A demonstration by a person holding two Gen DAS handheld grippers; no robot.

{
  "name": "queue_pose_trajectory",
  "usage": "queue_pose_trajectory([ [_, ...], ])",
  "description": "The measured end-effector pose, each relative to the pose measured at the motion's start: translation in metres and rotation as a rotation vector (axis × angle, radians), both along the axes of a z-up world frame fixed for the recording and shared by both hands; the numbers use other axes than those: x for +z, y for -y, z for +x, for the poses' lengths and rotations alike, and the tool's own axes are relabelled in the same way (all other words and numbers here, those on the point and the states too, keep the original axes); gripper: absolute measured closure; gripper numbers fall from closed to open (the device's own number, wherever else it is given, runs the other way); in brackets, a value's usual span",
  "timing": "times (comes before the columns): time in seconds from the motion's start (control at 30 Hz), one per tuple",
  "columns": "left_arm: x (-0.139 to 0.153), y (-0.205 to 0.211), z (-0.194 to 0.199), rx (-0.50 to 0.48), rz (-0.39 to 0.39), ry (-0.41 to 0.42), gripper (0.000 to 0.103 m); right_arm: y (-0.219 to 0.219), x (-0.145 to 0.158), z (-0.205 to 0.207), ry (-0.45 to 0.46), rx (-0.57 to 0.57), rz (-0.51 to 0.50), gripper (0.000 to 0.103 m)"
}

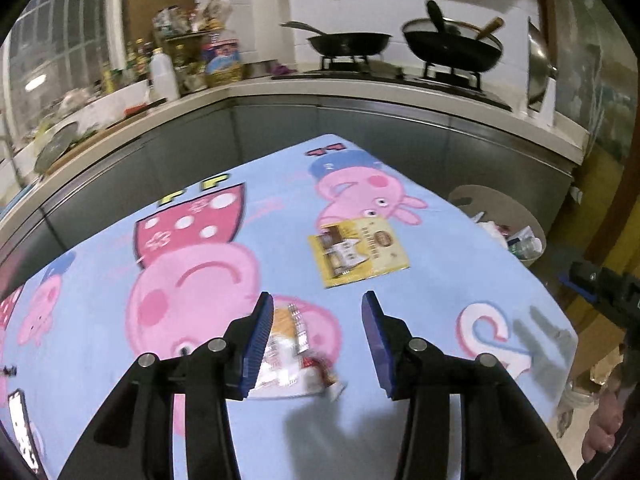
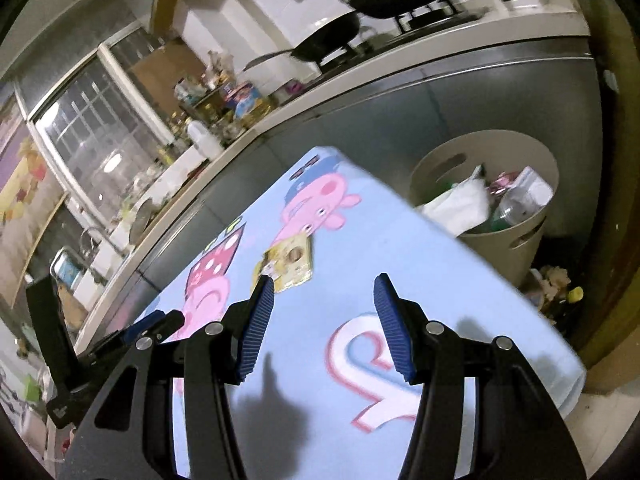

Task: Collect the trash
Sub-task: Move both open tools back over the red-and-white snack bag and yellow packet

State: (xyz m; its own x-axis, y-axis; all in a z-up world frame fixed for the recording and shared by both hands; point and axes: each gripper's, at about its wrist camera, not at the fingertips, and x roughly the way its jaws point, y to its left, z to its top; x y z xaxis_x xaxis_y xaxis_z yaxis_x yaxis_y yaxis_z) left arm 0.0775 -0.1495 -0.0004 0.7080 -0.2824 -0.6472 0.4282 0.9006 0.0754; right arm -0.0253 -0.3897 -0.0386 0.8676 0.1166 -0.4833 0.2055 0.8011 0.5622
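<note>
hovering over the blue cartoon-pig cloth (image 1: 280, 184), we have our left gripper (image 1: 318, 344) spread wide with nothing pinched between its blue ribbed pads. a crumpled white and orange wrapper (image 1: 286, 356) lies flat on the cloth under that gap, close beside the left-hand pad; whether the pad touches it we cannot tell, since the frame is blurred there. farther ahead on the cloth rests a flat yellow packet (image 1: 358, 250), partly covering the printed pig's snout.

our right gripper (image 2: 324, 328) is likewise wide apart and bare, held above the cloth's near corner over a large white and pink letter print. from its view the yellow packet sits just past the tip of the left-hand pad. off the cloth's right edge stands a beige bin (image 2: 516, 240) on the floor, already holding a white bag, bottles and other scraps. behind everything runs a counter (image 1: 360, 96) with two dark woks on a stove and a crowd of bottles at its left end.
</note>
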Motion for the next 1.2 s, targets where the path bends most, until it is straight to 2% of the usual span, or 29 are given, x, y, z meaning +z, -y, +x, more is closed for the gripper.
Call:
queue_pose_trajectory([
  [0.2, 0.001, -0.030, -0.006, 0.044, -0.020, 0.011, 0.057, -0.040, 0.011, 0.007, -0.007, 0.072, -0.033, 0.051],
  [0.5, 0.001, -0.055, -0.009, 0.084, -0.034, 0.018, 0.055, -0.076, 0.019, 0.011, -0.017, 0.138, -0.065, 0.051],
  [1.2, -0.024, -0.104, 0.008, 0.189, -0.014, -0.028, 0.055, -0.130, 0.004, 0.044, -0.082, 0.268, -0.082, 0.051],
])
